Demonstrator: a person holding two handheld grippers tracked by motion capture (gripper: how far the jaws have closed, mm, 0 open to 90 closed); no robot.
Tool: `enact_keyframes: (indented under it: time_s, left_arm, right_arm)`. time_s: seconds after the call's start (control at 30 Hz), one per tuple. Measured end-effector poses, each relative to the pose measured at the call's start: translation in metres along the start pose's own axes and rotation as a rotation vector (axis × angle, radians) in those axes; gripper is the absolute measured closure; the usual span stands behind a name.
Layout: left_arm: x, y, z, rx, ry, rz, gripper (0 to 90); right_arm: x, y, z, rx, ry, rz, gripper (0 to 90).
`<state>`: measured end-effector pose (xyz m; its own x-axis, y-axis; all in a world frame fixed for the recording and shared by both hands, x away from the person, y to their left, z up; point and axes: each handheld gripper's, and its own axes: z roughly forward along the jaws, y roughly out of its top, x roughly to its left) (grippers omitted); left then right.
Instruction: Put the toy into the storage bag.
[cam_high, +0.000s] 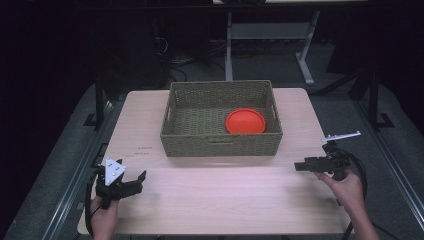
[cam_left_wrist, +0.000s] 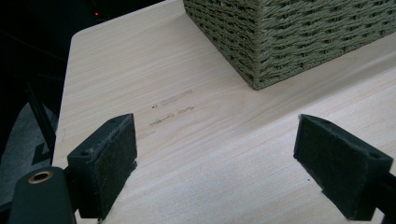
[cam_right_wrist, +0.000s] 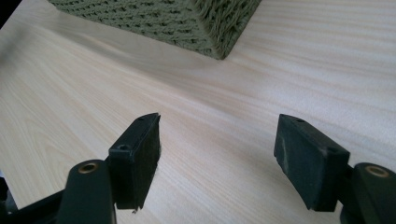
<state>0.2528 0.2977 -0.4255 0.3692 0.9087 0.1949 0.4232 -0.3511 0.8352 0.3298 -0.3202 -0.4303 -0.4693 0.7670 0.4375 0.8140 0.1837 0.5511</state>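
Note:
A woven olive-green basket (cam_high: 220, 142) stands at the middle of the light wooden table (cam_high: 220, 195). An orange round dish (cam_high: 245, 121) lies inside it, toward its right end. My left gripper (cam_high: 138, 181) is held low at the table's front left, open, nothing between its pads (cam_left_wrist: 109, 158). In the left gripper view its jaws (cam_left_wrist: 217, 137) stand wide apart, facing a corner of the basket (cam_left_wrist: 289, 37). My right gripper (cam_high: 300, 166) is at the right, pointing left, also open (cam_right_wrist: 219, 137) and empty, with the basket's corner (cam_right_wrist: 187, 23) ahead.
Bare tabletop stretches in front of the basket between the two grippers. Faint pencil-like marks (cam_left_wrist: 173, 109) show on the wood left of the basket. Behind the table stand a white desk frame (cam_high: 270, 35) and dark floor.

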Motion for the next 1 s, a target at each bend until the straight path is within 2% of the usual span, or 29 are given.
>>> enact_keyframes:
  time_s: [0.47, 0.67, 0.83, 1.0]
  left_arm:
    - [-0.001, 0.000, 0.001, 0.003, 0.001, 0.003, 12.9]
    - [0.000, -0.001, 0.001, 0.009, 0.002, 0.003, 12.8]
    - [-0.001, -0.001, 0.001, 0.009, -0.002, 0.000, 12.8]
    - [0.000, 0.000, 0.002, 0.012, -0.007, 0.001, 12.9]
  right_arm:
    - [0.005, -0.024, -0.001, -0.037, 0.015, -0.028, 29.2]
    - [0.014, -0.032, -0.001, -0.025, 0.002, -0.063, 28.2]
    - [0.018, -0.041, -0.001, -0.036, 0.010, -0.065, 28.4]
    - [0.025, -0.055, 0.005, -0.041, -0.011, -0.076, 27.6]
